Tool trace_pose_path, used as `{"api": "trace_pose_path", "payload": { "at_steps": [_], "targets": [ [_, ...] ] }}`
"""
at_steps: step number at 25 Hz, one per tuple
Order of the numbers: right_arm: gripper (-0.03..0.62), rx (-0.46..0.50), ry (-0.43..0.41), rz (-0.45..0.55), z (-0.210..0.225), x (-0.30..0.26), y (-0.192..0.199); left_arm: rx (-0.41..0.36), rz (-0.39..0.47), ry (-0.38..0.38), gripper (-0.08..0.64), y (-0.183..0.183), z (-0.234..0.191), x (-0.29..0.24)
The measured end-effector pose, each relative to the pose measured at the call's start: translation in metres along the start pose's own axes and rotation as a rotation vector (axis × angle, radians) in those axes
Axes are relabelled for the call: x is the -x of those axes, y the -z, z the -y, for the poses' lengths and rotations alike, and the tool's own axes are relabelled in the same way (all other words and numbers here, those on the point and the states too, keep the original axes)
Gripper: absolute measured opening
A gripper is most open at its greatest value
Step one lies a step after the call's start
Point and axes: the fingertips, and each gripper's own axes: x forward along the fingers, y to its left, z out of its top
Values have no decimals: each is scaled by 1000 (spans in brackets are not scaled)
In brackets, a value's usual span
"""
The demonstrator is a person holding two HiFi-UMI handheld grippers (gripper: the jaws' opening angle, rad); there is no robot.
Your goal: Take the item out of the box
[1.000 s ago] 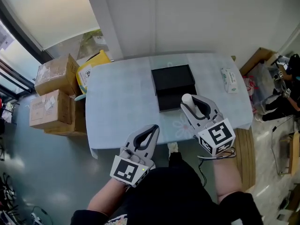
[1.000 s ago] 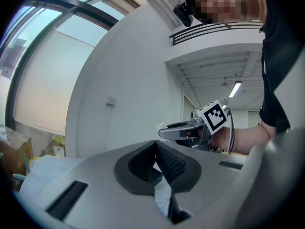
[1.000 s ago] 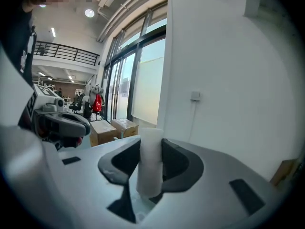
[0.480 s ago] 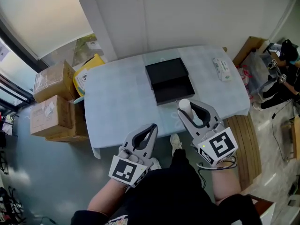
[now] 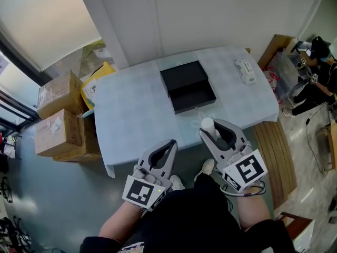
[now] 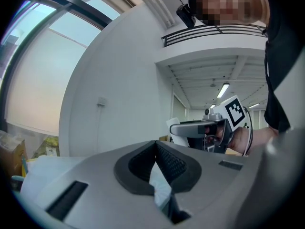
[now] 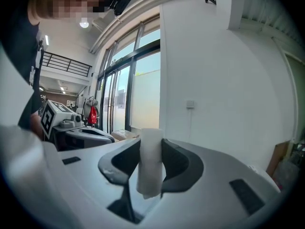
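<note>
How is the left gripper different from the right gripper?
The right gripper has its fingers clamped on a white cylinder; the left gripper has its fingers shut tip to tip, with nothing between. In the head view, the right gripper is held a little farther forward than the left gripper. Both are grey and carry a black-and-white marker cube.

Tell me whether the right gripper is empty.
No, the right gripper has its jaws closed on a white cylinder that stands upright between them.
</note>
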Motion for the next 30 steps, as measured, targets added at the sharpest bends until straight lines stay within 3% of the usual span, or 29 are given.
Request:
{"api": "trace_pose_path", "payload": {
  "at_steps": [30],
  "targets": [
    [138,-31,-15,-1,-22,40,18,4,-3,6,2,2,24,-8]
  ]
}}
